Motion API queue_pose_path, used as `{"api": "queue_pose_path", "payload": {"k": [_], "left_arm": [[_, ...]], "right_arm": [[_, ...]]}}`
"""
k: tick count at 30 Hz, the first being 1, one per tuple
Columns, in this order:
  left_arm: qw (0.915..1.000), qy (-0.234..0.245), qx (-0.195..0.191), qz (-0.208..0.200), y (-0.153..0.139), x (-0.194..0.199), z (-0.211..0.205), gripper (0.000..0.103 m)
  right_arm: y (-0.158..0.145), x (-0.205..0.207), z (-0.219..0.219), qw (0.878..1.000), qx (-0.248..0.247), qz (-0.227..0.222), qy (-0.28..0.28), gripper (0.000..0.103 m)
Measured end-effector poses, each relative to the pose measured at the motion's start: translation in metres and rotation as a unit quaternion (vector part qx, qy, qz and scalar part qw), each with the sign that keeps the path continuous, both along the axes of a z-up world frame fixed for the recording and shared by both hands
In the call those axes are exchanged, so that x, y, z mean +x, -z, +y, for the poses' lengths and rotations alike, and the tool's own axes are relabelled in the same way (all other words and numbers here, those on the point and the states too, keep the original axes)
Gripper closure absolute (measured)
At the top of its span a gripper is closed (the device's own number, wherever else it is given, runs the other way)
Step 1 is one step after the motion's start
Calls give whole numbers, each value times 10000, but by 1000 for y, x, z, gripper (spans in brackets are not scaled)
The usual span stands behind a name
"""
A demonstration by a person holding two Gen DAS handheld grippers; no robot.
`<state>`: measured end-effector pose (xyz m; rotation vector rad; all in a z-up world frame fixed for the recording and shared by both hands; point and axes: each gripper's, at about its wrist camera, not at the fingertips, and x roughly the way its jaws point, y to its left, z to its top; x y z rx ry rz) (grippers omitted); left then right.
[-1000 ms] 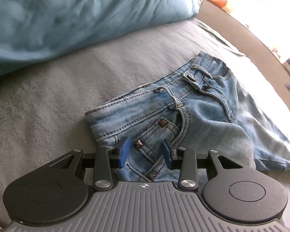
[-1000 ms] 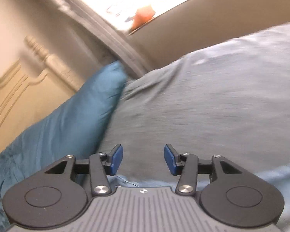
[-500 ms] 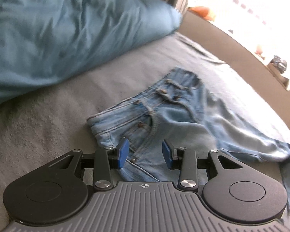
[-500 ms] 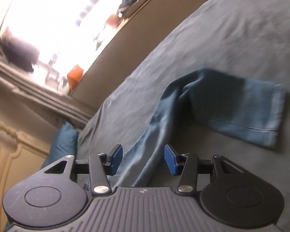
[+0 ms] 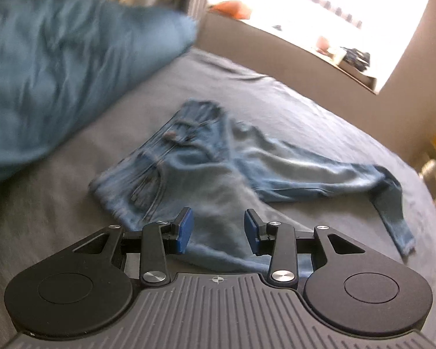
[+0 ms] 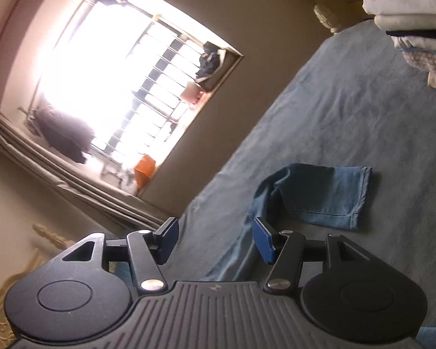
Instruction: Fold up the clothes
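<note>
Bed [image 5: 290, 110]: grey cover, fills the ground beyond and beneath both sets of fingers; seen also in the right wrist view [image 6: 348, 110].

Pillow [image 5: 58, 64]: blue, lying on the bed far beyond the left fingers and off to their left, blurred.

Window [image 6: 107, 72]: very bright, barred, above and left of the right fingers in the tilted right wrist view; detail beyond the bars washed out.

Jeans [image 5: 194, 168]: light blue denim, spread loosely on the bed directly ahead of the left fingers, waistband farthest from them, one leg trailing away to the right and bending back toward the camera at its cuff. Near edge of the cloth runs under the left fingers; whether touching, cannot tell. In the right wrist view, a folded-over leg end [image 6: 319, 195] lies flat just beyond and right of the right fingers, cuff hem to the right.

Stack of folded clothes [image 6: 415, 23]: pale and dark layers, on the bed far beyond the right fingers, upper right corner.

Left gripper [image 5: 216, 229]: fingers partly spread, nothing pinched, denim visible in the gap behind them.

Right gripper [image 6: 215, 240]: fingers spread, just widened further, nothing pinched; a strip of denim passes below the gap.
</note>
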<state>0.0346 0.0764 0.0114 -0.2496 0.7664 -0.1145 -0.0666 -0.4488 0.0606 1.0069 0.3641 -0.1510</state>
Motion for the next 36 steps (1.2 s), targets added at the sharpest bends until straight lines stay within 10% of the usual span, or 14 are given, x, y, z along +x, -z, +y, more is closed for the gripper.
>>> {"api": "queue_pose_path", "payload": {"k": [12,23,29,36], "left_arm": [[9916,872,790,-533,-90,32,-73,64],[9974,155,693,83,-73,96,-88,64],[9981,98,509,322,-25,125,-88,60],[9960,432,514,589,49,159,-91,60]], "right_arm": [[-5,-2,-27,9995,-246,-202,27,43],[-32,123,-23,9867,-1189,54,-1110,35],[48,182,-33,9642,-1679,1833,-919,33],[179,169,-112,9379,-153,3429,500,36]]}}
